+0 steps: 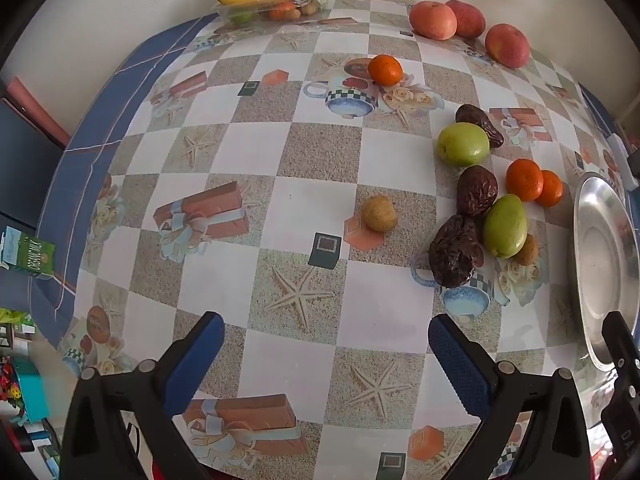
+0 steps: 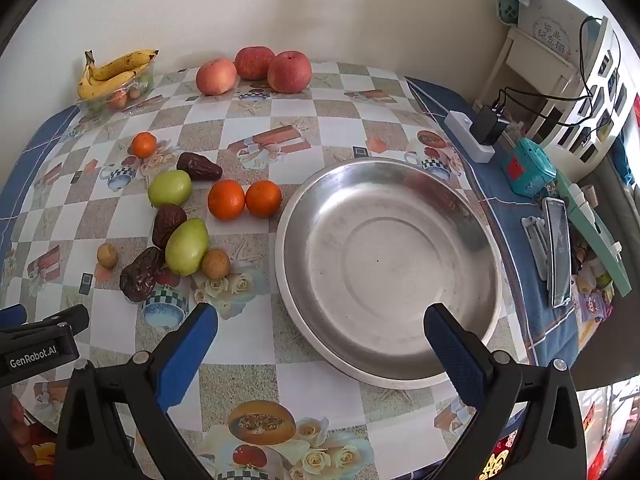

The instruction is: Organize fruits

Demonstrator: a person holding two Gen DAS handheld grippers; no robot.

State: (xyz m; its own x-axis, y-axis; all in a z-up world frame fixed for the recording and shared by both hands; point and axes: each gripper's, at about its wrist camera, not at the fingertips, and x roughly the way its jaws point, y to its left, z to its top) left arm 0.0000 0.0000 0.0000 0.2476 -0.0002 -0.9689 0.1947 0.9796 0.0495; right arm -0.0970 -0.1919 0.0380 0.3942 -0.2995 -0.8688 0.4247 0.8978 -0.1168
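Observation:
Loose fruit lies on the patterned table: three red apples (image 2: 253, 69), three oranges, two together (image 2: 244, 199) and one apart (image 2: 143, 144), two green fruits (image 2: 187, 246), three dark wrinkled dates (image 2: 142, 274) and two small tan round fruits (image 2: 215, 264). An empty steel plate (image 2: 388, 268) sits right of them, also at the right edge of the left wrist view (image 1: 604, 264). My left gripper (image 1: 324, 340) is open and empty above the table, near a tan fruit (image 1: 379, 213). My right gripper (image 2: 320, 332) is open and empty over the plate's near rim.
Bananas (image 2: 114, 72) lie on a clear plastic tray of small fruit at the table's far left. A power strip with charger (image 2: 476, 136), a teal box (image 2: 528, 166) and a phone (image 2: 558, 252) sit along the right edge. A green carton (image 1: 34, 256) shows beyond the left edge.

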